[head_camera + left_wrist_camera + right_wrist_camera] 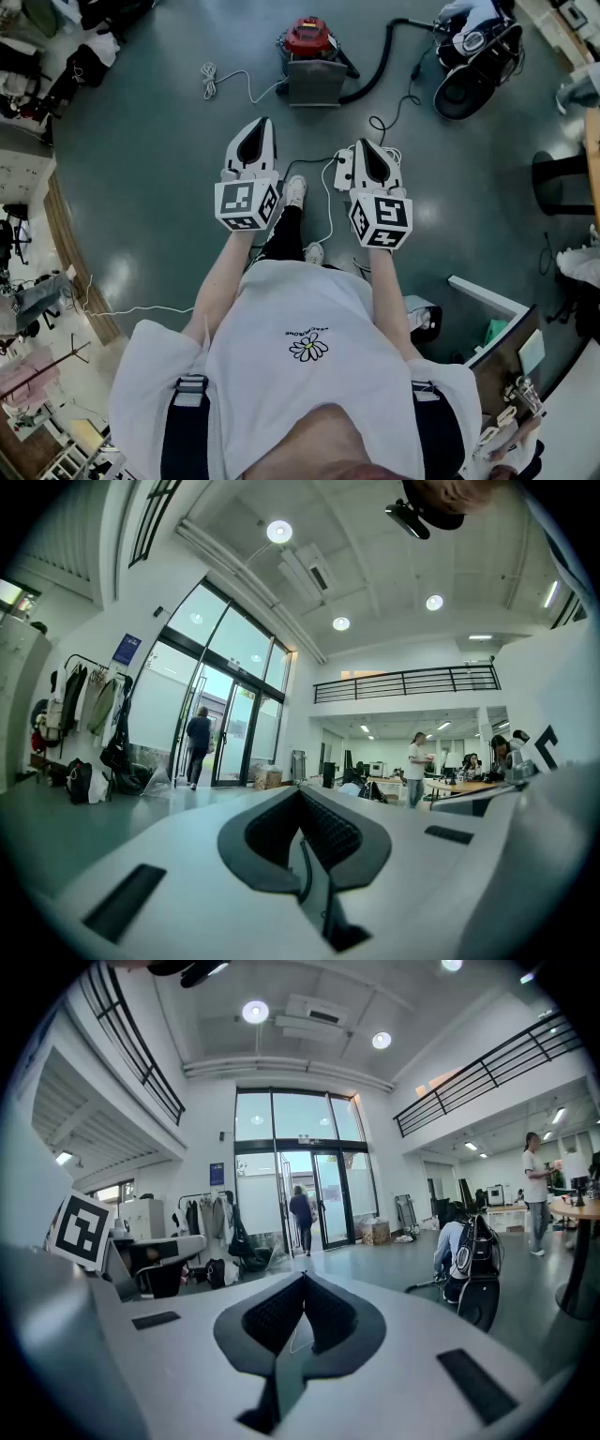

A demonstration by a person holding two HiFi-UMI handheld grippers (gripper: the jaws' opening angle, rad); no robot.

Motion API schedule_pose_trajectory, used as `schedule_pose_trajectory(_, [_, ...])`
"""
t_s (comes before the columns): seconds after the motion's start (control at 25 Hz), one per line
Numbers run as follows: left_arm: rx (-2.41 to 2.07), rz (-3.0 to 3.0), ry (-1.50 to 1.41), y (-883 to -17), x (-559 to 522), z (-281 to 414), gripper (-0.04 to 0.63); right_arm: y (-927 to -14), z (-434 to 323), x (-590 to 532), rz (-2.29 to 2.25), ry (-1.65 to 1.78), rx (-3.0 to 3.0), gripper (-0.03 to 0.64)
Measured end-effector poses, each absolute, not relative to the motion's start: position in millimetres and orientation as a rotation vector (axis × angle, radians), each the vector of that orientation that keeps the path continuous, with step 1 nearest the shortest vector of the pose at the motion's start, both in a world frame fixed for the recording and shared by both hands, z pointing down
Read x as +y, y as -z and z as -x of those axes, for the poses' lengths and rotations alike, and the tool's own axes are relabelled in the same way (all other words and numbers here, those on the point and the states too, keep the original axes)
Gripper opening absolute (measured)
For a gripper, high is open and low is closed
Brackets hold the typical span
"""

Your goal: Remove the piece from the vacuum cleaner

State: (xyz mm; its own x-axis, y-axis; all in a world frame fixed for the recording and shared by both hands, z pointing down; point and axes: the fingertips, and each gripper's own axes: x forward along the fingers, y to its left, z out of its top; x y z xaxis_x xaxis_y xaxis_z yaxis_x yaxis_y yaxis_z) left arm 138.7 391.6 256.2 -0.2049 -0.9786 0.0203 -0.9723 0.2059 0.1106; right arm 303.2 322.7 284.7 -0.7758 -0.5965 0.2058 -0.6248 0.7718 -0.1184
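Vacuum cleaner point(310, 58), red on top with a grey body, stands on the grey floor point(150, 141) at the far side of the scene, roughly straight ahead of the person and well apart from both grippers. Its black hose point(377, 71) curves off to the right, toward a black and white machine point(472, 54) in the far right corner. A thin white cord point(214, 81) lies coiled on the floor just left of the vacuum cleaner.

The left gripper point(257, 133) is held out in front of the person at the left. Its jaws are clenched together with nothing between them. The left gripper view shows the two dark pads meeting at their tips point(300, 794). The right gripper point(373, 150) is held level with it on the right, near but not touching. Its jaws are likewise pressed together and empty, as the right gripper view shows point(303, 1279). Neither gripper touches the vacuum cleaner or the hose.

Below, between the two arms, the person's white shoe point(295, 190) shows on the floor, with a thin white cable point(328, 206) running past it.

Both gripper views look level across a large hall toward glass doors point(302, 1199), where a person point(301, 1215) stands in the doorway. Coats hang on a rack point(89, 700) along the left wall.
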Motion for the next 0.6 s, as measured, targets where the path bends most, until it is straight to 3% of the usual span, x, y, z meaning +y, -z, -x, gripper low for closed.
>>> schedule_pose_trajectory(0.6, [-2.365, -1.842, 0.176, -264.3, 258.6, 52.7, 0.002, -294.0, -142.4, 180.2, -1.071, -0.384, -2.720, 0.011])
